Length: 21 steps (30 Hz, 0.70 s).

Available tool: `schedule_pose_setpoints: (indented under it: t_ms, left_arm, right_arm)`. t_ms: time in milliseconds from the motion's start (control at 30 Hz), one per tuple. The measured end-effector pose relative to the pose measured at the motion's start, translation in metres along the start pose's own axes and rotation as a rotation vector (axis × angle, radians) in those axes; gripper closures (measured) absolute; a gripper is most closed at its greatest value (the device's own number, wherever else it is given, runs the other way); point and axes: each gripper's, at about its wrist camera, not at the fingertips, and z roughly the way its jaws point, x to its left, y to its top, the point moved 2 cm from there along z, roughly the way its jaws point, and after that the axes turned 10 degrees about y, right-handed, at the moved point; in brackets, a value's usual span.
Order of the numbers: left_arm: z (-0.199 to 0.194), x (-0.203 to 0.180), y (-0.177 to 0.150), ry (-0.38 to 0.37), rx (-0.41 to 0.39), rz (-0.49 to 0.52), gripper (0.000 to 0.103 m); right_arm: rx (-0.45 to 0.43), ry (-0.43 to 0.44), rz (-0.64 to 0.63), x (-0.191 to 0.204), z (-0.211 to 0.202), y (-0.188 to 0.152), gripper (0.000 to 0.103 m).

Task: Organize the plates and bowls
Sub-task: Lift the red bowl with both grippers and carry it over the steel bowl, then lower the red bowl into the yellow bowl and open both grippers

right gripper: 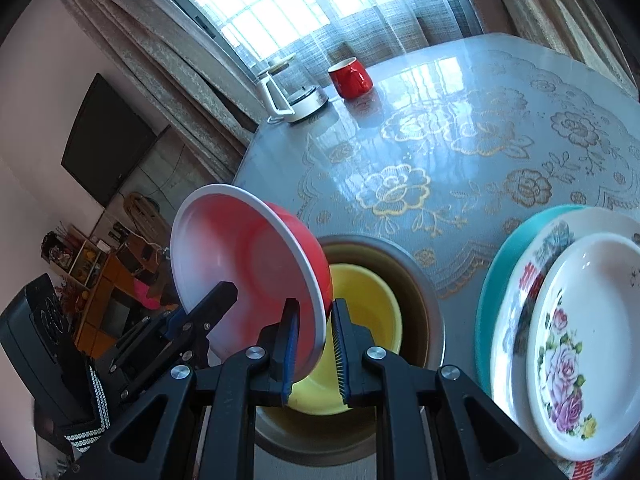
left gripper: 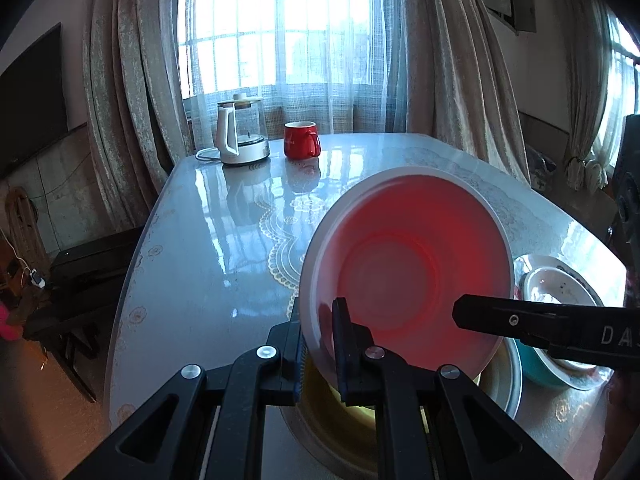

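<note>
A red bowl with a white inside (left gripper: 404, 272) is tilted on edge above a yellow bowl (right gripper: 360, 304) that nests in a grey bowl (right gripper: 416, 280). My left gripper (left gripper: 318, 344) is shut on the red bowl's near rim. My right gripper (right gripper: 314, 340) also has its fingers around the red bowl's (right gripper: 248, 272) rim, and one of its fingers (left gripper: 520, 324) shows in the left wrist view. A stack of plates (right gripper: 568, 320) lies at the right: a floral plate on a patterned plate on a teal plate.
A glass kettle (left gripper: 240, 132) and a red mug (left gripper: 301, 140) stand at the far side of the glass-topped table (left gripper: 208, 216). Curtains and a window are behind. A TV and a dark bench are at the left.
</note>
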Motion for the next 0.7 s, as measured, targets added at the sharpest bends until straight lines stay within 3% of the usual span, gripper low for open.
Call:
schedule_pose_setpoints:
  t_ms: [700]
  left_arm:
    - [0.000,-0.002,-0.012,0.008,0.044,0.018,0.091]
  right_arm:
    - [0.039,0.021,0.031,-0.004,-0.002,-0.012,0.084]
